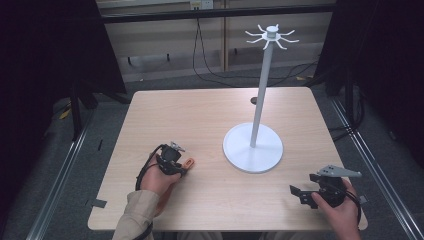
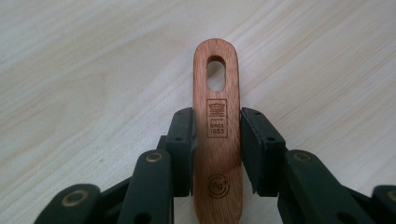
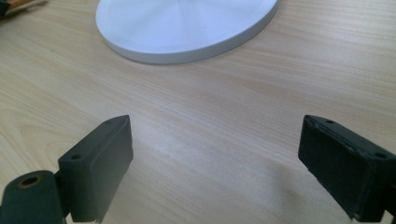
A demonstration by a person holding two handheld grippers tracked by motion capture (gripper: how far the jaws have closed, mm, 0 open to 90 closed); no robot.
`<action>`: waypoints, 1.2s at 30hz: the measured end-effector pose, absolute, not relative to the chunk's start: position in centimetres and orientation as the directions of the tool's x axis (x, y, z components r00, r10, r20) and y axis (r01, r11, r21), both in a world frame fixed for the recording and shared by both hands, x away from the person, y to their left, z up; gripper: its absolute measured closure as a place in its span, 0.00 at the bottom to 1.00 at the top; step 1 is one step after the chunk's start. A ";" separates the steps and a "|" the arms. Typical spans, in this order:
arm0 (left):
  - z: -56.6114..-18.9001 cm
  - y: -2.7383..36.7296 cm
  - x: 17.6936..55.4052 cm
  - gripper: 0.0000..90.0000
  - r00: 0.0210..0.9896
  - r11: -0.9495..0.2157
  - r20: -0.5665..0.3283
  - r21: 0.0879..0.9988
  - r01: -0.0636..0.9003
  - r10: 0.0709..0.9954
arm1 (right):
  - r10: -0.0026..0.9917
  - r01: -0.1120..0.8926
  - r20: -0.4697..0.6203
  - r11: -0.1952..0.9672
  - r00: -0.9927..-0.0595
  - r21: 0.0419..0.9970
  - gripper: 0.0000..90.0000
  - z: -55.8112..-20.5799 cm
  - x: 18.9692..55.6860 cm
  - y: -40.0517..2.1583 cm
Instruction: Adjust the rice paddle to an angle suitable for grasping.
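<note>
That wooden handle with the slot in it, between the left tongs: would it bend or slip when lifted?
The wooden handle looks solid, so probably stiff. Its face looks smooth, so it might slide, though the left tongs press both edges. Flat and thin, it seems unlikely to roll.

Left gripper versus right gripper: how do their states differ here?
The left gripper is shut on the wooden handle; the right gripper stands wide open with bare table between its jaws. The left sits near the table's left front, the right near its right front. Both have black jaws.
</note>
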State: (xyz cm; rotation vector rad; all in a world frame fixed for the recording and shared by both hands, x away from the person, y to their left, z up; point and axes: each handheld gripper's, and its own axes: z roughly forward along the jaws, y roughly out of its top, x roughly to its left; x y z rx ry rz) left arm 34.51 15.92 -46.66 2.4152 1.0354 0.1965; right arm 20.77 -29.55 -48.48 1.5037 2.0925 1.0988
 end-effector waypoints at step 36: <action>-39.8 18.5 31.8 0.74 0.724 -0.117 -0.303 0.876 0.468 0.620 | 0.892 0.604 0.174 0.129 -0.417 0.787 0.11 -48.2 20.9 -28.5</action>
